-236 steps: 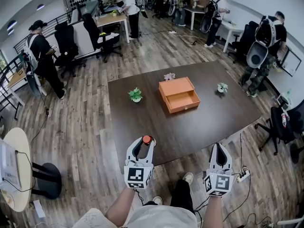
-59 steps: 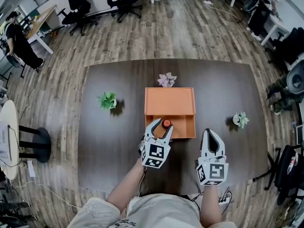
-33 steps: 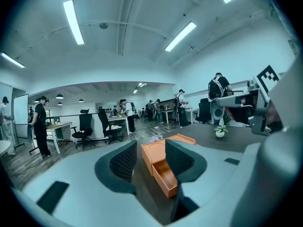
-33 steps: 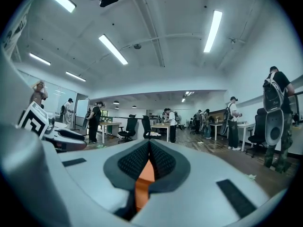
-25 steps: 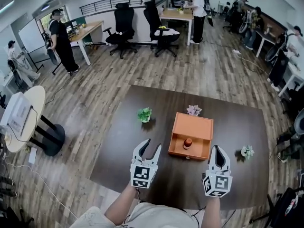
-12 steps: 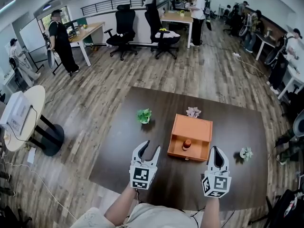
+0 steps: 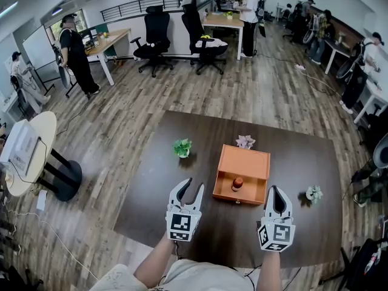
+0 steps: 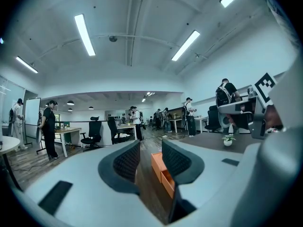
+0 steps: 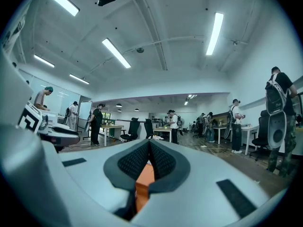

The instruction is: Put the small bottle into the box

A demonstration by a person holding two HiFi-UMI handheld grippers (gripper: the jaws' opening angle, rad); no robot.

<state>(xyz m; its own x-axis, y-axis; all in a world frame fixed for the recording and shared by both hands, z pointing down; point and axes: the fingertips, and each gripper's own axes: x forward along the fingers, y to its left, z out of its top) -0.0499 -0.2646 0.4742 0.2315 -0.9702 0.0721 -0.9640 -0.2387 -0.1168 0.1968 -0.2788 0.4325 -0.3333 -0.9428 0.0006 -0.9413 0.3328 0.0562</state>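
My left tool (image 7: 192,187) hovers over the near edge of the dark brown wooden counter (image 7: 154,168). Its jaws are apart with nothing between them, though they have just been closing a little. My right tool (image 7: 274,190) is beside it, further along the same edge, with its jaws pressed together and empty. Past both, at the middle of the counter, sits the orange rectangular box (image 7: 253,159) with its lid open. The small dark bottle with a red cap (image 7: 237,182) stands inside the box's near half. A small green potted plant (image 7: 182,147) sits toward the left edge, a pinkish potted plant (image 7: 245,141) just beyond the box, and a pale potted plant (image 7: 313,193) by the right edge.
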